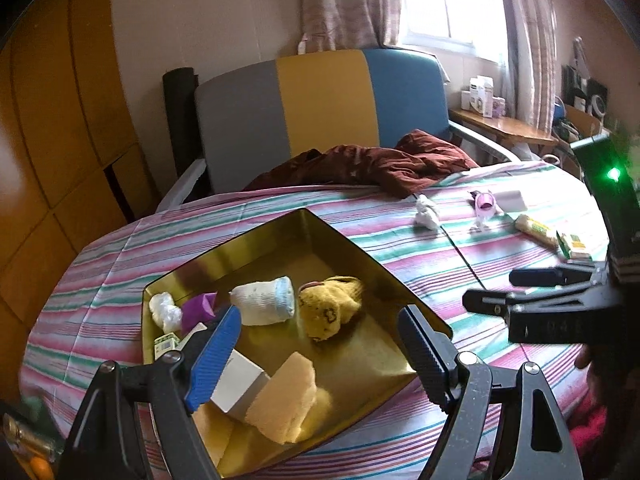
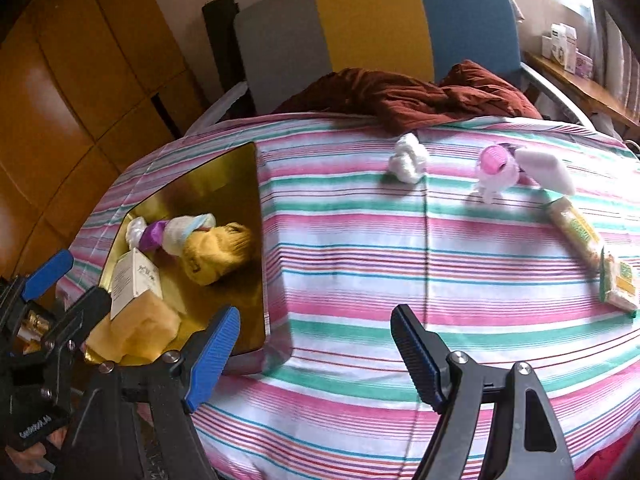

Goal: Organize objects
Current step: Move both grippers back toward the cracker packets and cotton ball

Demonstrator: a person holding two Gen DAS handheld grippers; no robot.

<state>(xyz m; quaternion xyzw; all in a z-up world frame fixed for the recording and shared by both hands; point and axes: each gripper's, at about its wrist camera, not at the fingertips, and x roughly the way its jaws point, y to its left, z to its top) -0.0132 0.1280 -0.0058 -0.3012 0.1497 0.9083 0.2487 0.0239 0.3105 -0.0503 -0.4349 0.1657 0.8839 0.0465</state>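
Note:
A gold tin tray [image 1: 336, 240] [image 2: 244, 184] sits on the striped tablecloth. It holds a yellow sock [image 1: 332, 308] [image 2: 216, 252], a white sock [image 1: 264, 300], a purple item [image 1: 198, 310], a white box [image 1: 240, 384] [image 2: 134, 280] and a yellow sponge [image 1: 284, 400] [image 2: 136, 328]. My left gripper [image 1: 320, 332] is open and empty above the tray. My right gripper [image 2: 316, 332] is open and empty over the cloth, right of the tray. On the cloth lie a white wad [image 2: 408, 158], a pink toy [image 2: 498, 172], a white block [image 2: 548, 168], a yellow tube [image 2: 576, 232] and a green-yellow packet [image 2: 618, 284].
A dark red garment [image 2: 404, 96] lies at the table's far edge, against a grey, yellow and blue chair [image 2: 372, 20]. Wooden cabinets [image 1: 60, 120] stand to the left. A wooden shelf [image 1: 504, 124] with boxes is under the window at right.

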